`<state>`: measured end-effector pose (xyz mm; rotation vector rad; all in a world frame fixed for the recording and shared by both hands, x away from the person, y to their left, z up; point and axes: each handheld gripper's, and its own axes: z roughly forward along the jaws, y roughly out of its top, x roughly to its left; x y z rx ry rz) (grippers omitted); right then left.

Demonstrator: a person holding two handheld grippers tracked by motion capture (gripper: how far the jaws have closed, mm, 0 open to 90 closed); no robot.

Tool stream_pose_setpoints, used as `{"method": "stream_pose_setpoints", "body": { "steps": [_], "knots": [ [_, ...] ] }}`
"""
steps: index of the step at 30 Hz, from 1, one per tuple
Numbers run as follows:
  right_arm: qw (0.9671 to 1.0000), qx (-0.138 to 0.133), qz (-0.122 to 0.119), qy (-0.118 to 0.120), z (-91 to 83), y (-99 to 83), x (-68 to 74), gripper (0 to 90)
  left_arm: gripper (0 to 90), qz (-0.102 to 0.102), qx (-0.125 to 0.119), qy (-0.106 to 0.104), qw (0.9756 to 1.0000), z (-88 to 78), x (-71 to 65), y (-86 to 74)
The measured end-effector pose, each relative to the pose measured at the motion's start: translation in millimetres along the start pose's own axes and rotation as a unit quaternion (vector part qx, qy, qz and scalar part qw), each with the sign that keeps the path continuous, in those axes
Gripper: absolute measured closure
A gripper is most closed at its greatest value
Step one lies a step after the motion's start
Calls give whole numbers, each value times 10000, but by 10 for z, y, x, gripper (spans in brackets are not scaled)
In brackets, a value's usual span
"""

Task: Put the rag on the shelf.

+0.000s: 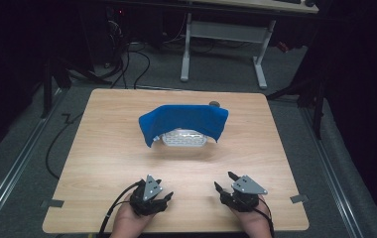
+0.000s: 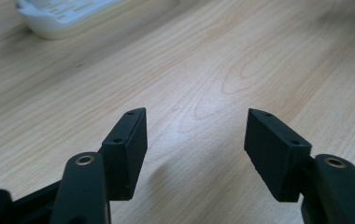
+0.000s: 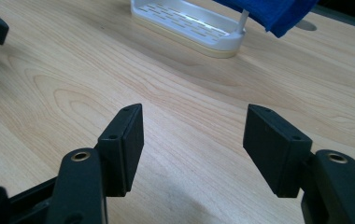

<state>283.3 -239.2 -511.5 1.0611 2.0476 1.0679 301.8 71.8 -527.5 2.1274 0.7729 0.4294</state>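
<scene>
Two hands rest at the near edge of a wooden table (image 1: 102,148), each holding a black gripper. At about seven o'clock sits the left gripper (image 1: 162,191), its jaws spread wide with nothing between them. At about five o'clock sits the right gripper (image 1: 224,181), equally wide open and empty. Bare wood separates both from the objects. Farther off, toward twelve o'clock near the table's middle, a white slotted tray (image 1: 184,139) stands with a blue cloth (image 1: 184,120) draped over it, covering its far part. Judging by this, handling has not begun; reaching and grasping the cloth remain.
</scene>
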Motion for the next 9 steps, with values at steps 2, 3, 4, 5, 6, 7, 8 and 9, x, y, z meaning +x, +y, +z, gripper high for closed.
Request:
{"method": "stream_pose_setpoints", "body": {
  "steps": [2,3,4,5,6,7,8,9],
  "knots": [
    [10000,30,33,46,33,1,0,384,399,-19,26,-78,10000,19,-2,-3],
    [10000,69,11,44,51,-3,-2,384,399,-18,40,-84,10000,26,-1,-7],
    [9999,99,-1,48,63,-10,-3,385,399,-22,63,-89,9999,29,2,-10],
    [9999,122,2,51,72,-15,-6,385,399,-36,69,-107,9999,32,8,-11],
    [9999,130,22,63,77,-18,-8,385,399,-50,65,-109,9999,31,15,-10],
    [9999,136,21,64,82,-18,-11,385,399,-56,45,-100,9999,28,23,-10],
    [9999,129,15,64,85,-18,-14,385,399,-76,24,-88,9999,20,34,-9],
    [9999,126,24,55,84,-15,-15,385,398,-103,8,-98,9999,15,42,-9]
  ]
}}
